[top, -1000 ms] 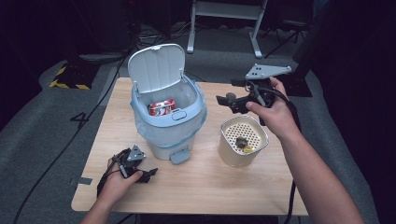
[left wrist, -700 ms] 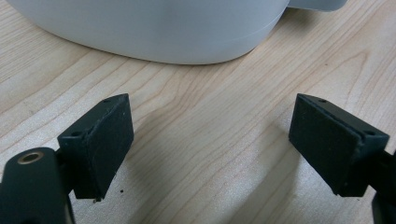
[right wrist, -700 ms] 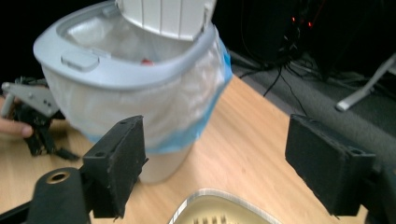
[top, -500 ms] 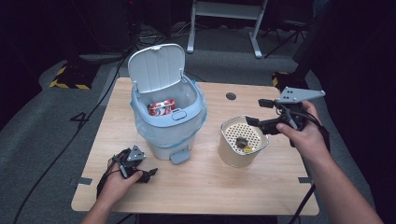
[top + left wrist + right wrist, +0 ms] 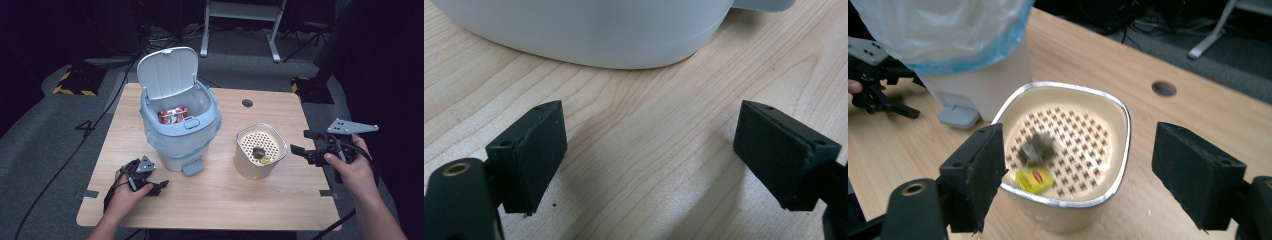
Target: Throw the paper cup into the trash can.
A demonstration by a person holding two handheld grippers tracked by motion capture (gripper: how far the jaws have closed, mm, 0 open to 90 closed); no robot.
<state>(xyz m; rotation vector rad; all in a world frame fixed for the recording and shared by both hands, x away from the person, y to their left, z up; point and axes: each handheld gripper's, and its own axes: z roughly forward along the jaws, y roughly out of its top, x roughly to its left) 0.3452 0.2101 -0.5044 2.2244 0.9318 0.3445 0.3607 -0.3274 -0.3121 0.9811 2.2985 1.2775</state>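
Observation:
A pale blue pedal bin (image 5: 180, 130) stands mid-table with its lid (image 5: 167, 72) up and a red packet (image 5: 173, 115) inside. To its right is a cream container (image 5: 245, 167) with a perforated insert that holds a grey-brown lump (image 5: 258, 152) and a small yellow piece (image 5: 265, 160). My right gripper (image 5: 299, 141) hovers just right of the container, pointing at it. Its jaws are open and have just been closing, with nothing between them. In the right gripper view, the container (image 5: 1068, 217) lies beyond the jaws. My left gripper (image 5: 159, 188) rests open on the table by the bin's base (image 5: 599, 30).
The bin's pedal (image 5: 192, 167) juts toward the front edge. A clear-blue liner (image 5: 938, 30) hangs over the bin's rim. A round cable hole (image 5: 247, 103) sits at the table's back right. Bare wood lies in front of both vessels. Cables run on the floor at left.
The right gripper has swung from beside the bin's rim to the right and down, ending right of the cream container with its jaws narrower. The left gripper has stayed put.

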